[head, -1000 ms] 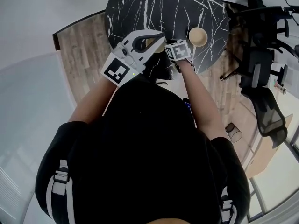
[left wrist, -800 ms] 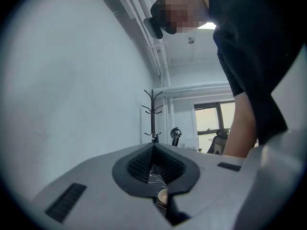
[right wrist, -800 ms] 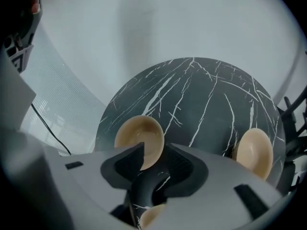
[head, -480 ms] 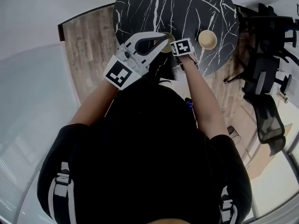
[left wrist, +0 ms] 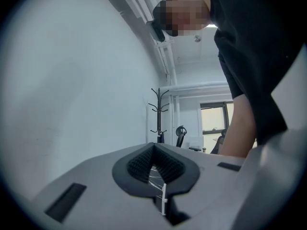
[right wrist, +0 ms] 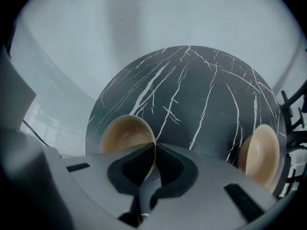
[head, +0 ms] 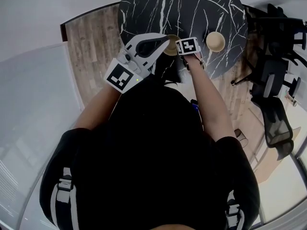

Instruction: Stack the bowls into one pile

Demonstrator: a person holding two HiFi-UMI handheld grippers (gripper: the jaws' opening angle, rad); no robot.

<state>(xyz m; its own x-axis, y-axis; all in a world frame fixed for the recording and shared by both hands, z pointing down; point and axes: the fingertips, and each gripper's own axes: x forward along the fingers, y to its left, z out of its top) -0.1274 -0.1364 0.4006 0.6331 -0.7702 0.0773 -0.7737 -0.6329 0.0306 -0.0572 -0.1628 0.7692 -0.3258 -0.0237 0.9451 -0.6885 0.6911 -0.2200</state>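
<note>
No legible text, label, brand, number or sign anywhere. Only black-and-white square marker patterns, without letters or digits, on the cube (head: 120, 77) of the left gripper (head: 165, 38) and on the cube (head: 188, 46) of the right gripper (right wrist: 153, 150).

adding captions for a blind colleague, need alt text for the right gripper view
The right gripper, its jaws just closing, pinches the rim of a tan bowl on a round black marble table. A second bowl sits apart at the right.
</note>
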